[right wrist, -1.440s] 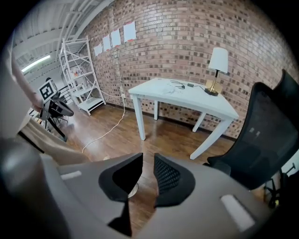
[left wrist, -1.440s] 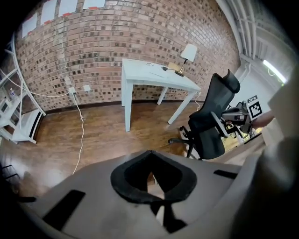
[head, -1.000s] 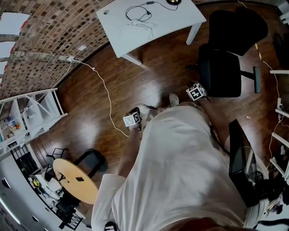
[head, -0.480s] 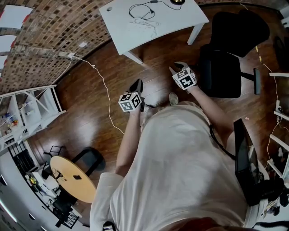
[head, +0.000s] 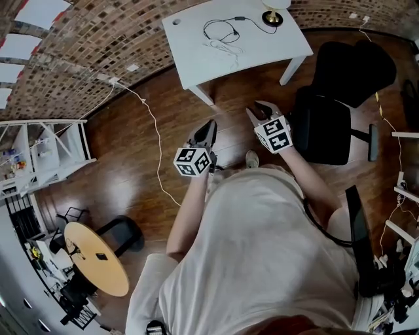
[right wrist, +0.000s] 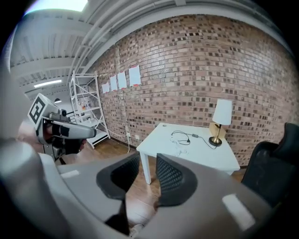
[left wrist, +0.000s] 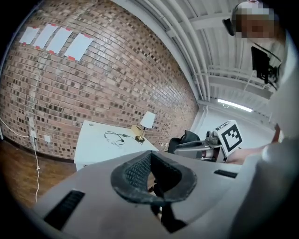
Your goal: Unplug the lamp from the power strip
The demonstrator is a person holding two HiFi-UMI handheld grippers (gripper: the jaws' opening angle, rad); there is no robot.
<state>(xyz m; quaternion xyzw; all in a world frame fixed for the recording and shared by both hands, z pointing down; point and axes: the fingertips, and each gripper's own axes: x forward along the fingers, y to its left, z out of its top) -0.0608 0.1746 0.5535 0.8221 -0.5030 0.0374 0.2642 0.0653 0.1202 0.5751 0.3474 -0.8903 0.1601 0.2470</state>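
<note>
A white table [head: 196, 62] stands by the brick wall, far ahead of both grippers. On it are a brass lamp [head: 273, 12] with a white shade, its black cable [head: 219, 27] in a loop, and a white power strip [head: 224, 46]. The lamp [right wrist: 222, 116] and cable [right wrist: 180, 136] show again in the right gripper view, and the lamp [left wrist: 147, 122] in the left gripper view. My left gripper [head: 208, 127] is held in the air, its pads [left wrist: 135, 170] meeting at the tips with nothing in them. My right gripper [head: 260, 110] is open and empty.
A black office chair [head: 334, 98] stands right of the table, close to my right gripper. A white cord [head: 156, 141] runs across the wooden floor from a wall socket. A white shelf unit [head: 39, 157] and a round wooden table [head: 98, 258] are at the left.
Both grippers have come up from beside the person's body and moved forward toward the white table. The head view has tilted so that more of the table shows.
</note>
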